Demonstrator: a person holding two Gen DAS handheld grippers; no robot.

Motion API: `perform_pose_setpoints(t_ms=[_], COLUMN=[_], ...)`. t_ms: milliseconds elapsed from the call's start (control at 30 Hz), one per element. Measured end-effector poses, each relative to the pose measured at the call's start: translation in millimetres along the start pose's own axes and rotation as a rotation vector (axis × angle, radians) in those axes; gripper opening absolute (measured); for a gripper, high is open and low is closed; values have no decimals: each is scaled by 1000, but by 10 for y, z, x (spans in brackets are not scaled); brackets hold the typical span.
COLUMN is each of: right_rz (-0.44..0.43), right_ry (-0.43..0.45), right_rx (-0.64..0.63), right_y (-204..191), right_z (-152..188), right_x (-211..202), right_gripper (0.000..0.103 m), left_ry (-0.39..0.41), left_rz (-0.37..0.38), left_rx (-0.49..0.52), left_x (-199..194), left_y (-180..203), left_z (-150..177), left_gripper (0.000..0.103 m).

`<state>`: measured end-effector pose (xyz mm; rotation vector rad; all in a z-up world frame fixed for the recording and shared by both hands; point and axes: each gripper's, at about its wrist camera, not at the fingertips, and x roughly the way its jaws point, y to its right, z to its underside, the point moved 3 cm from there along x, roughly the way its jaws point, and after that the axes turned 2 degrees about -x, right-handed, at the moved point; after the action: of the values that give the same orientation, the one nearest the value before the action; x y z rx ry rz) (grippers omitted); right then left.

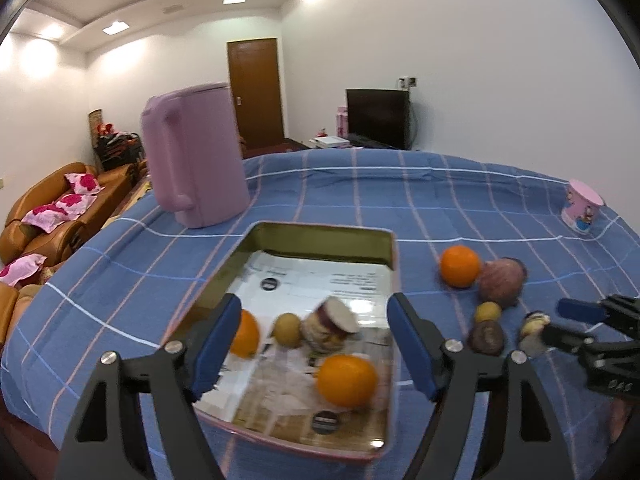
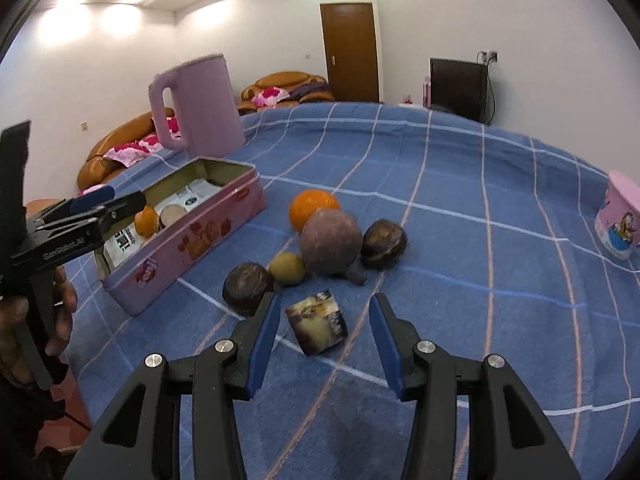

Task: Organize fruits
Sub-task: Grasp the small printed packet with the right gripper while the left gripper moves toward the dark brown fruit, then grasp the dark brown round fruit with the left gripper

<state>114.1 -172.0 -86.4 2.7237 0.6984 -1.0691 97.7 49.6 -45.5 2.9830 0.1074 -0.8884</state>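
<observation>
- Pink tin box (image 1: 394, 256), its lid off, is seen directly ahead of and below the left tongs (image 1: 316, 344); a printed paper lines its floor.
- Four pieces are counted inside it: an orange (image 1: 347, 380) nearest the tongs, a second orange (image 1: 245, 334) half hidden behind the left pad, a small yellow-green fruit (image 1: 287, 330) and a cut purple-skinned chunk (image 1: 330, 330), blurred in the picture.
- The left tongs are held apart above the box, and nothing is gripped between the pads.
- The right tongs (image 2: 325, 338) are also apart, with a cut chunk (image 2: 317, 326) lying on the blue checked cloth (image 2: 460, 280) between the tips; the pads are not seen to touch it.
- Beyond that chunk, ahead of the right tongs, five more pieces lie close together on the cloth: an orange (image 2: 314, 208), a large dull purple fruit (image 2: 331, 242), a small yellow-green one (image 2: 287, 268) and two dark brown ones (image 2: 248, 288) (image 2: 384, 244).
- The job is judged a little under half done: four pieces are boxed and six are left on the cloth.
- The chunk between the right tips is judged the next piece to be taken.
- A pink jug (image 1: 196, 156) stands past the far left corner of the box; what it holds cannot be told.
- A pink printed cup (image 2: 620, 218) sits far to the right of the right tongs, its contents hidden.
</observation>
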Motion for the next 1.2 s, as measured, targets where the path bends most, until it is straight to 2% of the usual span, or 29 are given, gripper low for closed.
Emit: perform_pose_setpoints(t_ms=[100,200,400,433,533,767,1000,1100,1200], right_rz=[-2,-3,-25,-21,-20,69,79,77,75], right_ry=[-32,-61,-118,-116,-67,-5,15,23,21], right_rx=[-9,-11,-13,-9,10,53,114,131,133], right_y=[-41,-50,-33,-23,14,189,327,363,366], right_z=[6,10,33,29,12,-9,-25,-19,-15], right_x=[70,134,245,244,157,11,-26,-46,-44], right_gripper=[49,48,48,39,38,38,38,38,39], left_ry=[-6,-4,-23,-27,-44,-79,-159,-216,-240], left_rz=[44,36,34,36,53,98,148,175,180], left_rx=[10,38,72,74,80,132,158,140,136], left_x=[-17,-31,7,17,43,96,268,373,432], left_y=[135,254,412,430,516,808,1035,1057,1087], left_z=[-3,-2,13,17,40,97,170,204,217], left_gripper=[85,94,94,94,95,95,92,79,76])
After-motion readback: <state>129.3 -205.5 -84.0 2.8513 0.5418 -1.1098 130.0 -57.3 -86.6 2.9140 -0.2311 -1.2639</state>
